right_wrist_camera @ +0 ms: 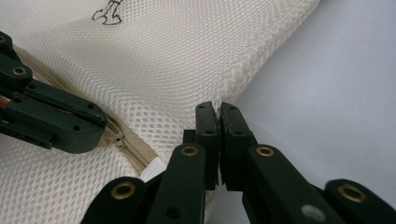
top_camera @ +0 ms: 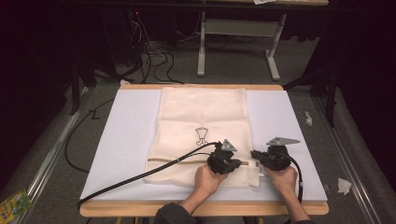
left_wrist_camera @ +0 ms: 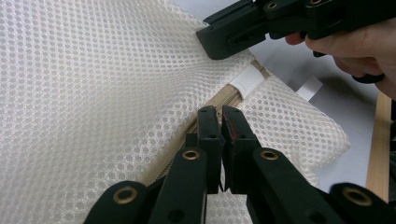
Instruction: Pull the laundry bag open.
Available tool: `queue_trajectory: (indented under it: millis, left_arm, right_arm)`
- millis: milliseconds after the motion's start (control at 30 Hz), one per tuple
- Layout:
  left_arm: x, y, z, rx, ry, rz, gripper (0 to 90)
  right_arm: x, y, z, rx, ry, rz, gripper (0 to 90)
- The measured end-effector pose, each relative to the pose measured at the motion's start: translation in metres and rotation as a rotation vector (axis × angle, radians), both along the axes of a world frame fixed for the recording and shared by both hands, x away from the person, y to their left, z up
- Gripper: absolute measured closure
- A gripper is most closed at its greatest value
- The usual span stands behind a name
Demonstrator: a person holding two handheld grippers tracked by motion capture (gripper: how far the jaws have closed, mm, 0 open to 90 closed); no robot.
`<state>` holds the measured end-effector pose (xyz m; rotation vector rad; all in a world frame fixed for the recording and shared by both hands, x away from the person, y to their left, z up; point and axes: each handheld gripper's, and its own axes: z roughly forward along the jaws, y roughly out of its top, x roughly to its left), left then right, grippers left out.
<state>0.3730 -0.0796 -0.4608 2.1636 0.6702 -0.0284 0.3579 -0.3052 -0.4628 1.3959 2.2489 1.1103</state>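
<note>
A cream mesh bag [top_camera: 201, 112] with a small dark printed emblem [top_camera: 201, 134] lies flat on a white board [top_camera: 126, 140]. A tan zipper [top_camera: 177, 160] runs across its near end to a white tab [left_wrist_camera: 247, 79]. My left gripper [top_camera: 239, 163] is shut, its tips [left_wrist_camera: 220, 112] resting on the zipper [left_wrist_camera: 224, 95] close to the slider [right_wrist_camera: 119, 137]. I cannot tell whether the pull is pinched. My right gripper [top_camera: 254, 154] is also shut, its tips [right_wrist_camera: 218, 108] at the bag's right edge and facing the left gripper [right_wrist_camera: 100, 128]. Fabric between its jaws is not discernible.
The board sits on a wooden table [top_camera: 201, 208] with bare white margins either side of the bag. The left gripper's black cable [top_camera: 140, 177] trails off the front left corner. Crumpled paper [top_camera: 344, 185] lies on the floor at the right, and a desk frame [top_camera: 201, 51] stands beyond the table.
</note>
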Motion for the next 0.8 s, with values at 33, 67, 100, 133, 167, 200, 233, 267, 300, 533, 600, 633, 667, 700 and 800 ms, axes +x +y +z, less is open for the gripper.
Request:
queue_trajectory:
  millis: [33,67,100,133,167,200,233,267,300,533,600,633,667,700,800]
  left_arm:
    - [0.0,0.0,0.0,-0.002,-0.001,-0.001,87.2]
    - [0.0,0.001,0.001,-0.002,0.0,0.001,87.2]
    - [0.0,0.001,0.001,-0.006,-0.001,0.001,87.1]
    - [0.0,0.002,0.001,-0.004,0.0,0.002,87.2]
    - [0.0,0.002,0.001,-0.003,-0.002,0.004,87.2]
    - [0.0,0.003,0.001,-0.006,0.0,0.005,87.2]
    - [0.0,0.003,0.001,-0.006,-0.001,0.005,87.2]
    - [0.0,0.004,0.001,-0.009,-0.001,0.007,87.2]
    - [0.0,0.005,0.001,-0.01,-0.003,0.008,87.2]
    - [0.002,0.013,0.002,-0.021,0.006,0.012,87.1]
    - [0.0,0.013,0.003,-0.012,-0.016,0.012,87.1]
    - [-0.001,0.014,0.003,-0.008,-0.021,0.01,87.1]
    - [-0.001,0.015,0.003,-0.011,-0.019,0.011,87.1]
    - [-0.001,0.016,0.003,-0.007,-0.021,0.011,87.1]
    - [0.0,0.018,0.002,-0.01,-0.015,0.012,87.1]
  right_arm:
    - [0.0,0.0,0.0,-0.004,0.003,-0.003,88.8]
    - [0.0,0.0,0.0,-0.003,0.003,-0.003,88.8]
    - [0.0,0.0,0.0,-0.006,0.003,-0.003,88.8]
    - [0.0,0.0,0.0,-0.006,0.002,-0.003,88.8]
    - [0.0,0.0,0.0,-0.004,0.001,-0.003,88.8]
    - [-0.001,0.0,0.001,-0.009,0.0,-0.005,88.8]
    - [-0.001,0.0,0.001,-0.009,-0.005,-0.002,88.8]
    - [-0.001,0.001,0.001,-0.012,-0.007,-0.003,88.8]
    - [0.0,0.0,0.001,-0.014,-0.006,-0.003,88.8]
    - [0.0,0.001,0.0,-0.013,0.0,-0.006,88.8]
    - [0.001,0.001,-0.001,-0.015,-0.003,-0.005,88.8]
    - [0.001,0.001,-0.001,-0.015,-0.001,-0.007,88.8]
    - [0.001,0.001,-0.001,-0.015,0.002,-0.007,88.7]
    - [0.001,0.001,-0.001,-0.014,0.005,-0.008,88.8]
    - [0.001,0.001,-0.001,-0.026,0.006,-0.007,88.7]
